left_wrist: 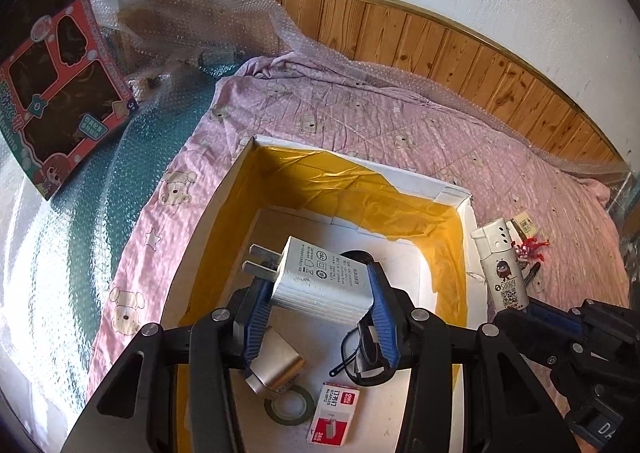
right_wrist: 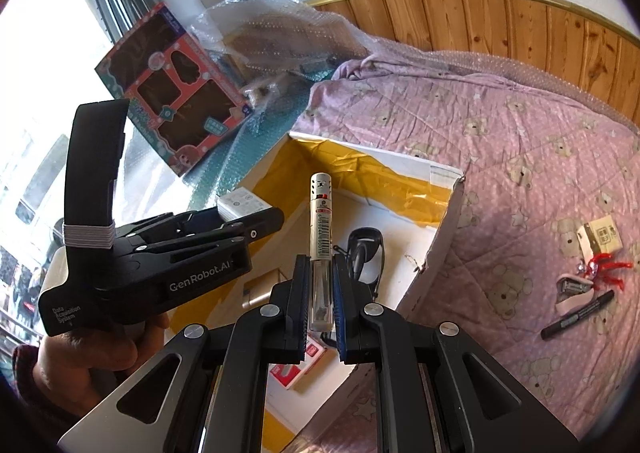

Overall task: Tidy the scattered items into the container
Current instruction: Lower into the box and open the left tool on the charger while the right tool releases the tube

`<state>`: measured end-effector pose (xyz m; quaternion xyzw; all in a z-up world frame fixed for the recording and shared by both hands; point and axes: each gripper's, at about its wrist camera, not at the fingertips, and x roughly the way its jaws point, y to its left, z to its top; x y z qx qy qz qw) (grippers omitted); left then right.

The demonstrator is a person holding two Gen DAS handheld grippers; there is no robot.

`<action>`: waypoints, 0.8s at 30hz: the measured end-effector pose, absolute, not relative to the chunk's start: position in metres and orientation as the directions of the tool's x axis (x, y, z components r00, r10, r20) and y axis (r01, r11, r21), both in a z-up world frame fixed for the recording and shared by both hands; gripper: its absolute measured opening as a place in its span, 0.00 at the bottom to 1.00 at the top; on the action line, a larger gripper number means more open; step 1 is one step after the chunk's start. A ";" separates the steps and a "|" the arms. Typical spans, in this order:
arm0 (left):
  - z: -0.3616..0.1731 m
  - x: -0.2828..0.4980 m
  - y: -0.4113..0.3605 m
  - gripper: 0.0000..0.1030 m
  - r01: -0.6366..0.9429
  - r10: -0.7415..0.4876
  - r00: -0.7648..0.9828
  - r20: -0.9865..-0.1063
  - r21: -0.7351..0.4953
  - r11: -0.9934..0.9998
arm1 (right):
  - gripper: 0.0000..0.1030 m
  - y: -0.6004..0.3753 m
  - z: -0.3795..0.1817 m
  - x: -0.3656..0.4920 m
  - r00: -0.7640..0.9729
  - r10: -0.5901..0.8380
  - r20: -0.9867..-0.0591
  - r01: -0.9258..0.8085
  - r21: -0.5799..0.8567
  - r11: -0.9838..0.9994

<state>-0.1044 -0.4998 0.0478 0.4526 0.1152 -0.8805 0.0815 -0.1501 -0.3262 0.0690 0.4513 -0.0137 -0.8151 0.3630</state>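
Charger [left_wrist: 320, 285] in left gripper [left_wrist: 324, 305] above box [left_wrist: 224, 189] (rims well apart)

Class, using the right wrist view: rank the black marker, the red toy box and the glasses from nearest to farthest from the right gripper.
1. Glasses, just ahead, inside the box.
2. Black marker, right, on the bedspread.
3. Red toy box, far upper left.
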 end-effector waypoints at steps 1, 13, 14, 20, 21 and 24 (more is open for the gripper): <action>0.046 -0.107 -0.501 0.46 0.249 -0.038 -0.572 -0.819 -0.129 -0.960 | 0.11 -0.327 0.068 -0.154 -0.327 -0.602 -0.728 0.578 0.351 -0.737; 0.020 -0.136 -0.516 0.46 0.284 0.003 -0.495 -0.869 -0.165 -0.945 | 0.11 -0.341 0.048 -0.188 -0.293 -0.555 -0.778 0.592 0.309 -0.745; 0.017 -0.138 -0.517 0.46 0.288 0.008 -0.489 -0.872 -0.170 -0.943 | 0.11 -0.342 0.046 -0.191 -0.290 -0.549 -0.784 0.595 0.302 -0.745; 0.005 -0.149 -0.525 0.46 0.320 0.022 -0.452 -0.892 -0.185 -0.929 | 0.11 -0.345 0.037 -0.203 -0.289 -0.511 -0.810 0.600 0.263 -0.755; 0.004 -0.151 -0.525 0.46 0.321 0.020 -0.450 -0.893 -0.182 -0.929 | 0.11 -0.346 0.036 -0.204 -0.290 -0.506 -0.813 0.599 0.258 -0.758; 0.002 -0.156 -0.526 0.46 0.327 0.010 -0.444 -0.896 -0.172 -0.929 | 0.11 -0.347 0.033 -0.210 -0.292 -0.491 -0.821 0.594 0.247 -0.765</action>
